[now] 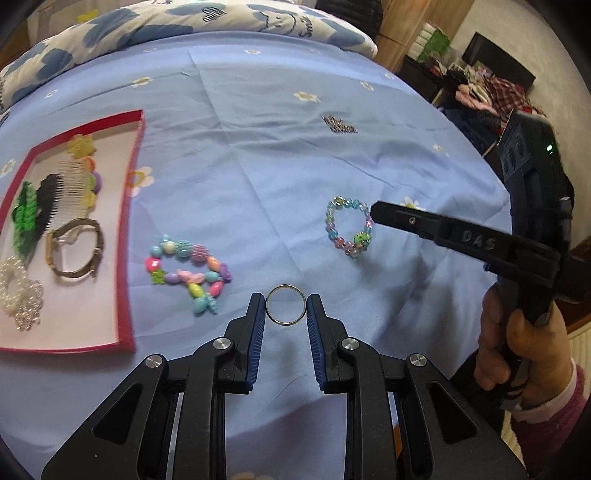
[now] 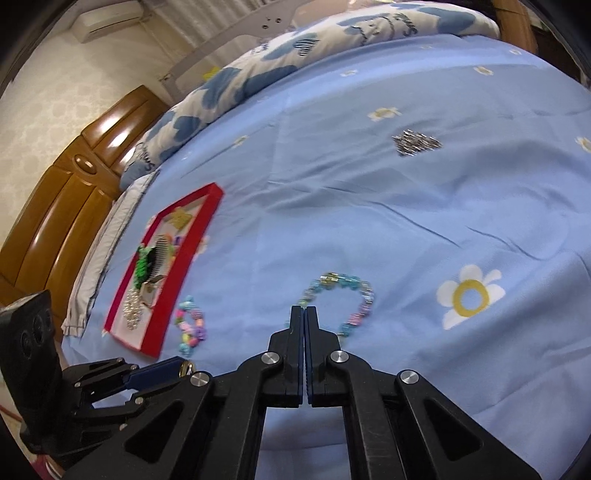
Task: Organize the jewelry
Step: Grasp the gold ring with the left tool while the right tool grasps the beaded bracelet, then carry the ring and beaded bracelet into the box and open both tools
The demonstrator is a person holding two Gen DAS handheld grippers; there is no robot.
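My left gripper (image 1: 286, 304) is shut on a thin metal ring (image 1: 285, 323), held upright between its blue pads above the blue bedsheet. The same ring (image 2: 186, 369) shows at the left gripper's tips in the right wrist view. My right gripper (image 2: 304, 310) is shut, its tips meeting on the edge of a pastel bead bracelet (image 2: 364, 295). From the left wrist view, the right gripper (image 1: 373, 214) touches that bracelet (image 1: 334, 225) at its right side. A chunkier colourful bead bracelet (image 1: 184, 254) lies loose on the sheet beside a red tray (image 1: 127, 229).
The tray holds a watch (image 1: 74, 247), a pearl piece (image 1: 18, 291), a flowered comb (image 1: 83, 173) and a green coil (image 1: 24, 214). A small silver sparkly piece (image 1: 340, 125) lies farther back. A patterned quilt (image 1: 184, 18) borders the far edge. A hand (image 1: 517, 354) holds the right gripper.
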